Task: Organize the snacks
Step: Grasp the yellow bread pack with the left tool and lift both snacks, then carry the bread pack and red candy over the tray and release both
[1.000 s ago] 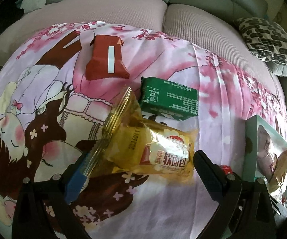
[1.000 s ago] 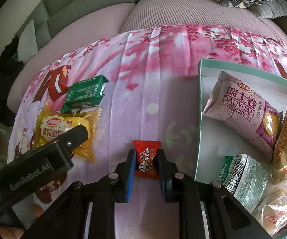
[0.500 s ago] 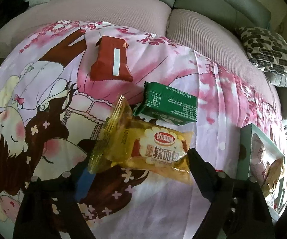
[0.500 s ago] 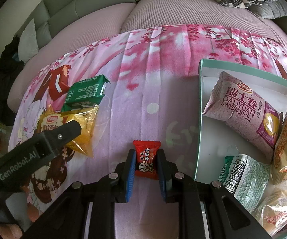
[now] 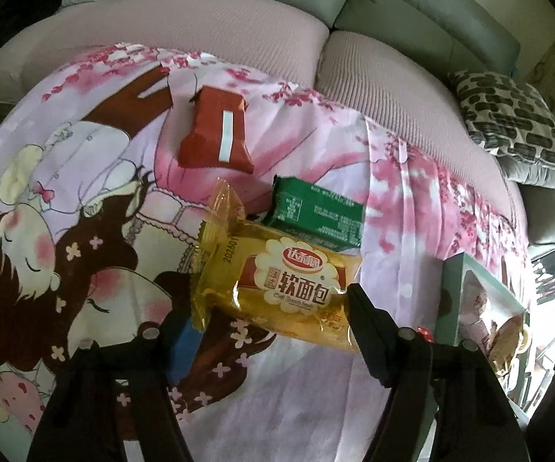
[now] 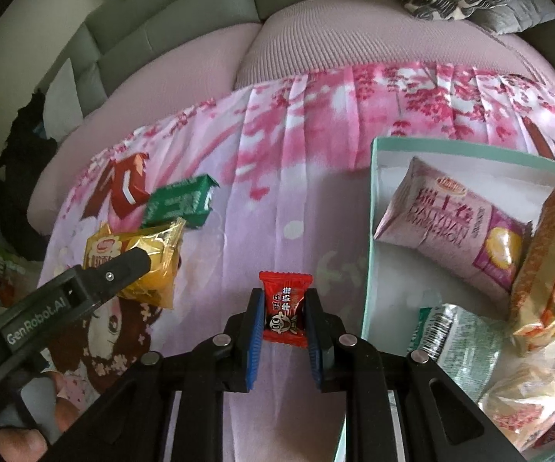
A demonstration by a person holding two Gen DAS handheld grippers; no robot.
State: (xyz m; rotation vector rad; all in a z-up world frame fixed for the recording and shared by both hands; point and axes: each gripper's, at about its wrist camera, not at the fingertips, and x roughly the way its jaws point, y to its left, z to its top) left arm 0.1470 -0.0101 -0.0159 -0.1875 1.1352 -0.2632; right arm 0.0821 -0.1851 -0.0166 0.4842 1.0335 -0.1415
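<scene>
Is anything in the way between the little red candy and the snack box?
Nothing visible. The right gripper is shut on the red candy, and only bare printed cloth lies between it and the box edge. Inside, the near corner floor looks free of packets.

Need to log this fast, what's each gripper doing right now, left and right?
Left gripper: closing around the yellow bread packet, packet between its jaws, touching both.
Right gripper: shut on the red candy.
</scene>
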